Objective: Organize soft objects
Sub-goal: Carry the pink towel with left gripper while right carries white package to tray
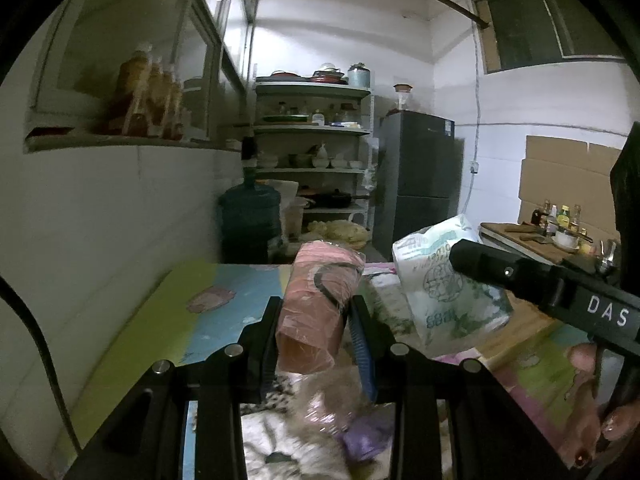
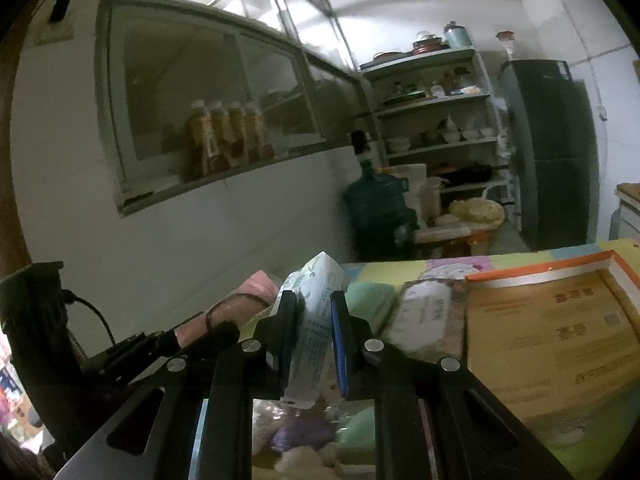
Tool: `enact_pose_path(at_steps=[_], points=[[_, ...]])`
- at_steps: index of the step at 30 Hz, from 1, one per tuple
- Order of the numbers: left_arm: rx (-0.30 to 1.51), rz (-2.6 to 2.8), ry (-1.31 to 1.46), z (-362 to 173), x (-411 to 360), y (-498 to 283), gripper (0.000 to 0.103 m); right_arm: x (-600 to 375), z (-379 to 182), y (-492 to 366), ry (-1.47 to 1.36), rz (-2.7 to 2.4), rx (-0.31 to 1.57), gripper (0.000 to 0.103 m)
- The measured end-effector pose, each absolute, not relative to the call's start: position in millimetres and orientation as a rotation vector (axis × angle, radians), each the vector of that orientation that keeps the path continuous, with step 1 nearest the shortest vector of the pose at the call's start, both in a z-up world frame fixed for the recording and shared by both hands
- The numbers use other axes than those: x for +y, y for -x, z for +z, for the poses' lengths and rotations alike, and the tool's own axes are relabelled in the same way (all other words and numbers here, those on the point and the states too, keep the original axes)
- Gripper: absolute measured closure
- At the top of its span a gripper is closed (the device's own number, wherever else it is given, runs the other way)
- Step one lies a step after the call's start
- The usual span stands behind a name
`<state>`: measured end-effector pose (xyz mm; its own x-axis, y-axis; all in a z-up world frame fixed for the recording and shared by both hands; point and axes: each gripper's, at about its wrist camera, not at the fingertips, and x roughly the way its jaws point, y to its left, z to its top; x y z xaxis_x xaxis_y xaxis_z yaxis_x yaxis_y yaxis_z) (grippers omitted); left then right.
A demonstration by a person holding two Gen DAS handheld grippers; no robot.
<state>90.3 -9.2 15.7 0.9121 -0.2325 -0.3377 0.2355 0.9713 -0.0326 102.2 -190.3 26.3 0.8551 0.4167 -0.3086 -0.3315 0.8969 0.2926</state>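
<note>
While both packs hang above the colourful mat (image 1: 168, 320), left gripper (image 1: 316, 320) pinching a pink wrapped roll (image 1: 320, 300), right gripper (image 2: 314, 332) clamped tight on a white tissue pack (image 2: 316, 320), cardboard box (image 2: 560, 332) alongside.

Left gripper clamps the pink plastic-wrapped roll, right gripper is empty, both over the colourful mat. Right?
Not quite: the right gripper is shut on a white printed soft pack, as the right wrist view shows. The left gripper does clamp the pink plastic-wrapped roll.
</note>
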Motion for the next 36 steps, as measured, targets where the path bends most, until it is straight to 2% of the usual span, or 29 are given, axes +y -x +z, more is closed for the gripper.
enact_pose_path(at_steps=[36], points=[[0.453, -0.438, 0.011, 12.3, -158.5, -140.9, 0.07, -342.9, 20.9, -96.3, -0.34, 0.133, 0.337, 0.086]])
